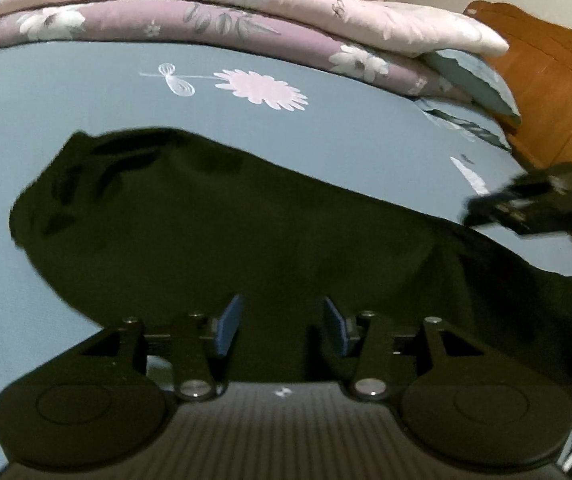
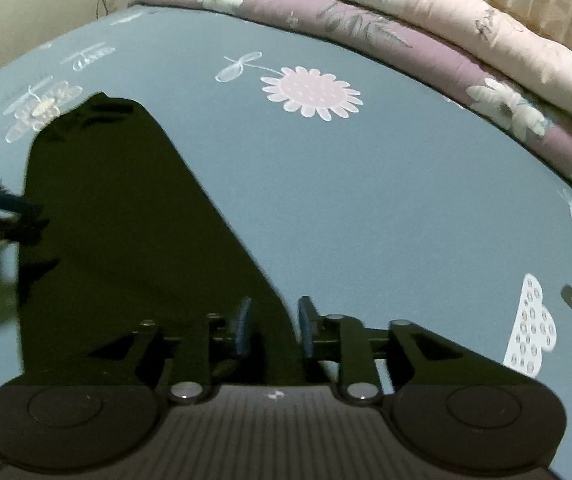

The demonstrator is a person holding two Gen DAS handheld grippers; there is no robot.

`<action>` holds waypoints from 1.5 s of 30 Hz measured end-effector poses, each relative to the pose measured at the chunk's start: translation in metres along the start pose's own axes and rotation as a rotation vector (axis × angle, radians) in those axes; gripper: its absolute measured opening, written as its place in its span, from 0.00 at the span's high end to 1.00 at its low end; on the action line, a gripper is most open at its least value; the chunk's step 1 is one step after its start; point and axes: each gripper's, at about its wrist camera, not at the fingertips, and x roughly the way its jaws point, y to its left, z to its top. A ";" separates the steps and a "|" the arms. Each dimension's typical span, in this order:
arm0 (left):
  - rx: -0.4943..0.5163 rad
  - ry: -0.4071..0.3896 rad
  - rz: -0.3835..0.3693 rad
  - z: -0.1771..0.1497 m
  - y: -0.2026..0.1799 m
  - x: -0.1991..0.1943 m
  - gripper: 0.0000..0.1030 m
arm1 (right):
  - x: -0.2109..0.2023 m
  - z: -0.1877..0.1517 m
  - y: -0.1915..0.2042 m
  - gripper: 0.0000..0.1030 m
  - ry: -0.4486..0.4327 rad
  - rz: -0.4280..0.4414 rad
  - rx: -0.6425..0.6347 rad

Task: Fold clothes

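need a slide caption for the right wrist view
Right claw, open, poised at the near edge of a black garment spread on a blue floral bedsheet, folded quilts behind.

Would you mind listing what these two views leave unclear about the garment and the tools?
- Garment type: left wrist view, so dark that no seams or folds read.
- Its near edge: both views, hidden behind each tool's own body.
- Right tool: left wrist view, blurred and cut off by the right edge.
- Left tool: right wrist view, blurred at the left edge.
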 end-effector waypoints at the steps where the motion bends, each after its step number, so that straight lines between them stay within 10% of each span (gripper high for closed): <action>1: 0.011 -0.002 0.008 0.005 0.000 0.004 0.55 | -0.004 -0.005 0.006 0.63 0.011 -0.020 0.009; 10: 0.155 0.001 0.133 0.049 0.003 0.054 0.55 | 0.002 -0.063 0.011 0.47 0.073 -0.147 0.303; 22: 0.193 -0.031 0.192 0.072 0.023 0.055 0.48 | -0.018 -0.065 -0.052 0.37 -0.101 -0.255 0.721; 36: 0.181 0.041 0.199 0.085 0.047 0.084 0.32 | -0.036 -0.151 -0.044 0.21 -0.071 -0.510 0.880; 40: 0.182 0.047 0.208 0.086 0.046 0.085 0.31 | -0.030 -0.152 -0.083 0.01 -0.087 -0.473 0.898; 45: 0.183 0.052 0.219 0.082 0.041 0.068 0.37 | -0.076 -0.160 -0.109 0.03 -0.178 -0.363 0.979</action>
